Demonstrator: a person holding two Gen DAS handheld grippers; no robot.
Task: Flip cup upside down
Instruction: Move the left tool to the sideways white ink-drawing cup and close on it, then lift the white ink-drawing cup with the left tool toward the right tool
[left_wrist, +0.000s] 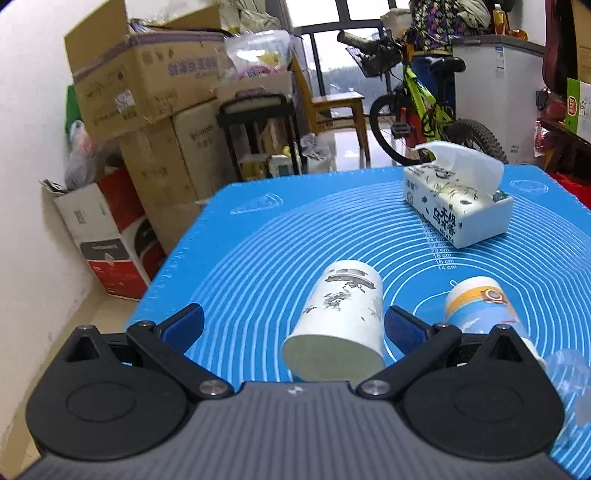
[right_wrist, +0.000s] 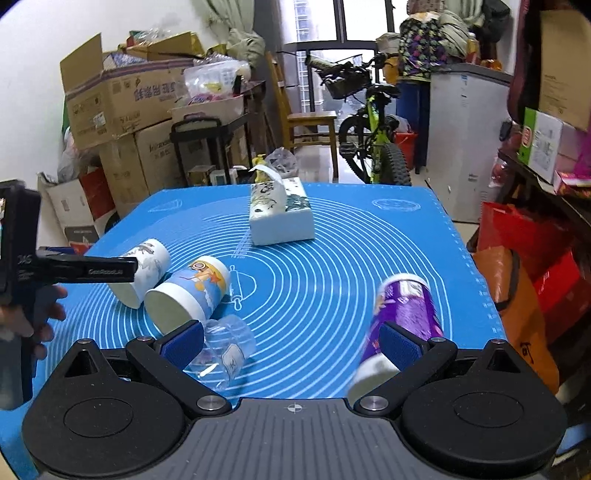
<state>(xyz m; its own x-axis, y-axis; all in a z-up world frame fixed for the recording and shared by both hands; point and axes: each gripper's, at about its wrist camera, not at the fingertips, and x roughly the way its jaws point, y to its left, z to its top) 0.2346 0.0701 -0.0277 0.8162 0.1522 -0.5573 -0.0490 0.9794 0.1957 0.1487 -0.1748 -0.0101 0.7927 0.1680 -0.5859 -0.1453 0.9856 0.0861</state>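
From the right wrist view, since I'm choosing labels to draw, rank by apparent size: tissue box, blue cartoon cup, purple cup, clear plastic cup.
1. purple cup, though nearness to the camera inflates it
2. blue cartoon cup and tissue box, too alike to rank
3. clear plastic cup, smallest

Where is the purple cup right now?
In the right wrist view the purple cup lies on its side near the blue mat's right edge, beside the right tool's right finger, apart from the other cups.

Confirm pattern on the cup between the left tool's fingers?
White cup with grey ink-wash print; clearest in the left wrist view.
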